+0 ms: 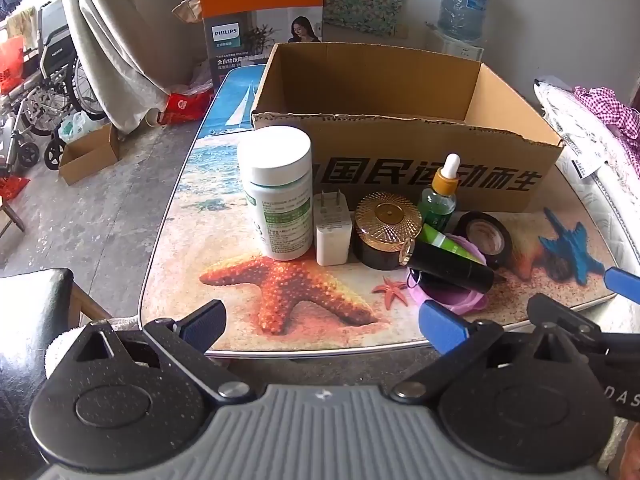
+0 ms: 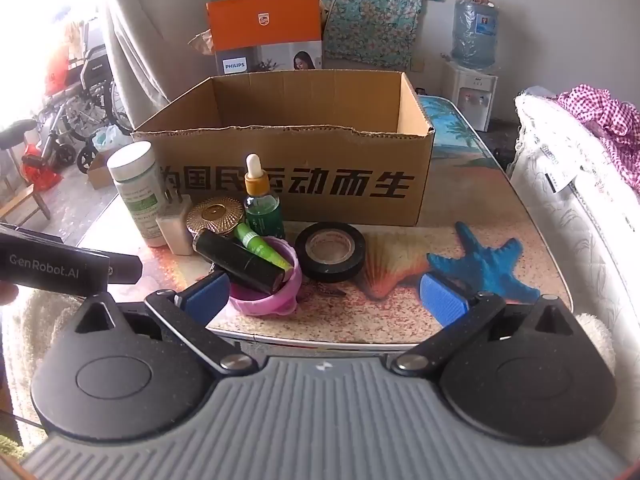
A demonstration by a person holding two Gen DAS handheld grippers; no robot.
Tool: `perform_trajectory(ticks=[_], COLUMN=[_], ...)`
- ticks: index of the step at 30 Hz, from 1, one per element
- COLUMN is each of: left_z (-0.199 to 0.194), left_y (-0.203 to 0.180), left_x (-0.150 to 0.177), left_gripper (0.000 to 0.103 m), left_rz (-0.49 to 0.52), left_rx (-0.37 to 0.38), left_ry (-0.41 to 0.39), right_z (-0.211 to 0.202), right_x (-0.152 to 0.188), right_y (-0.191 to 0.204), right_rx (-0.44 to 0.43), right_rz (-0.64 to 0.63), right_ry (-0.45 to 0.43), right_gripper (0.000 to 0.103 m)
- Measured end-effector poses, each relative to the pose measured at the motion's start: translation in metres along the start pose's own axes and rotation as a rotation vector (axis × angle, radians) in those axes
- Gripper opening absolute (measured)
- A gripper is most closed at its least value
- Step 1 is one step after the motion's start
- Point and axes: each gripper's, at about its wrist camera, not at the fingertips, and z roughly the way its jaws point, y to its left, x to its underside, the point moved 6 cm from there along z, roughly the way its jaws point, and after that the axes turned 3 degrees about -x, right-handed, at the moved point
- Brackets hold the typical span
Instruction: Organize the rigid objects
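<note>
My left tool (image 1: 322, 326) hangs over the near edge of the surface (image 1: 172, 248), spread wide with nothing between its blue pads. My right tool (image 2: 324, 300) is just as wide and empty, also at the near edge; the left one's black body crosses the right view's left side.

Just ahead of the right tool sits a pink dish (image 2: 266, 294) with a black tube (image 2: 240, 262) and a small green tube (image 2: 260, 246) lying across it. A tape roll (image 2: 331, 252) lies flat just right of the dish. Behind these, from left to right, stand a white bottle (image 1: 278, 192), a charger (image 1: 333, 226), a gold-lidded jar (image 1: 386, 230) and a green dropper bottle (image 1: 440, 196), crowded together. Behind them all, an open cardboard box (image 1: 400, 128) stands upright, its printed front facing me, its inside looking empty from here.
</note>
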Motion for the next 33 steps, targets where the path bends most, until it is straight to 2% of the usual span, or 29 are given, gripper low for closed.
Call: perform_trajectory(ticks=[4,5,10,33], left_z=[0.001,0.0017,-0.0002,0.006], left_y=[0.0017,0.0018,0.0043,0.0024], left_x=[0.0016,0.0015,0.0015,0.0032], left_gripper=[0.103,0.103,0.103,0.103], left_rz=[0.002,0.002,0.001,0.013], left_rx=[-0.001,-0.004,-0.009,-0.036], left_ry=[-0.001,0.003,0.001,0.02], right_z=[0.0063,0.003,0.0019,0.0012], right_x=[-0.0065,-0.0024,-0.0051,-0.0026], right_y=[0.0048,-0.0003,-0.0006,0.0014], right_rx=[0.005,-0.037,-0.027,-0.038], right_rz=[-0.003,0.016,0.013,0.003], right_ry=[0.015,-0.017,0.005,0.004], right_gripper=[0.102,0.102,0.102,0.102])
